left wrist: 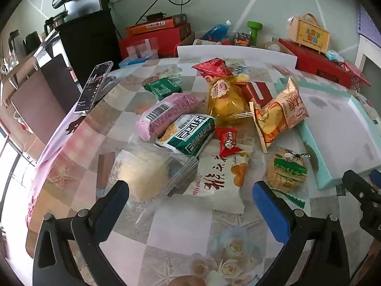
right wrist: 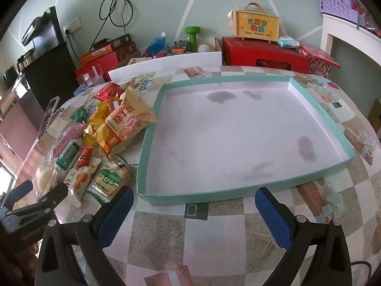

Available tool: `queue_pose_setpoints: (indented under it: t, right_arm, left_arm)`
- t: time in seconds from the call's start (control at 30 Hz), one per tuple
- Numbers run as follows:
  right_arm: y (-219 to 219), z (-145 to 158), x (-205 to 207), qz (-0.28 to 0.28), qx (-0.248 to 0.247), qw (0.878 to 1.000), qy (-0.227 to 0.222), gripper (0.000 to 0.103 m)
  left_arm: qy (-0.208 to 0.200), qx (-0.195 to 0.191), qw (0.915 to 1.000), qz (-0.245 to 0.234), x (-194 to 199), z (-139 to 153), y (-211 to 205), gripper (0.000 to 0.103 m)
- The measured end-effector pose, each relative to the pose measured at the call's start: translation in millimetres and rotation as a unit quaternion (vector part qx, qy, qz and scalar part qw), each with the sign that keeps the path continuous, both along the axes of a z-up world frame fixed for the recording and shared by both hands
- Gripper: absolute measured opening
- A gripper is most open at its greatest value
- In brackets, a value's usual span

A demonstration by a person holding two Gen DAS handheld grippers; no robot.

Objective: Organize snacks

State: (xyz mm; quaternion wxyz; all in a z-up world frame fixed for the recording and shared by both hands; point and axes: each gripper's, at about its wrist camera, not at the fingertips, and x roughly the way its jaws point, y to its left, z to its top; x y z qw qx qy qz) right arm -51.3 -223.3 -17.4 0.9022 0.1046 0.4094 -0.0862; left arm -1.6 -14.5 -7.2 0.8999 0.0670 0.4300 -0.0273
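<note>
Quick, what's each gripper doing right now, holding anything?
Left gripper: open, holding nothing, above the snack pile.
Right gripper: open, holding nothing, facing the teal tray.

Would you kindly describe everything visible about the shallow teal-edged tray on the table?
The tray is a wide, shallow rectangular box, seemingly cardboard, with teal outer walls and a white inside. It lies flat on the patterned tablecloth, open side up. Nothing is in it; the floor shows several greyish stains. An orange snack bag leans over its left rim, and the snack pile sits just left of it.
</note>
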Motion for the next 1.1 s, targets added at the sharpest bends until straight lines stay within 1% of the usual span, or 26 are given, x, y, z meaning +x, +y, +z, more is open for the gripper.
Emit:
queue_pose_setpoints:
  t: [0.07, 0.5, 1.1]
  right_arm:
    - [-4.7, 5.2, 2.1, 0.006, 0.001, 1.000, 0.005, 0.103]
    - [-3.6, 3.5, 0.2, 0.006, 0.001, 1.000, 0.005, 0.103]
    - [-3.0, 1.8, 2.4, 0.007, -0.003, 1.000, 0.008, 0.103]
  left_arm:
    - [-0.002, 0.002, 1.0000, -0.001, -0.6, 0.2, -1.8, 0.103]
    - [-0.002, 0.004, 1.0000, -0.002, -1.9, -0.7, -1.8, 0.103]
    - [-0.001, -0.004, 1.0000, -0.003, 0.5, -3.5, -2.6, 0.103]
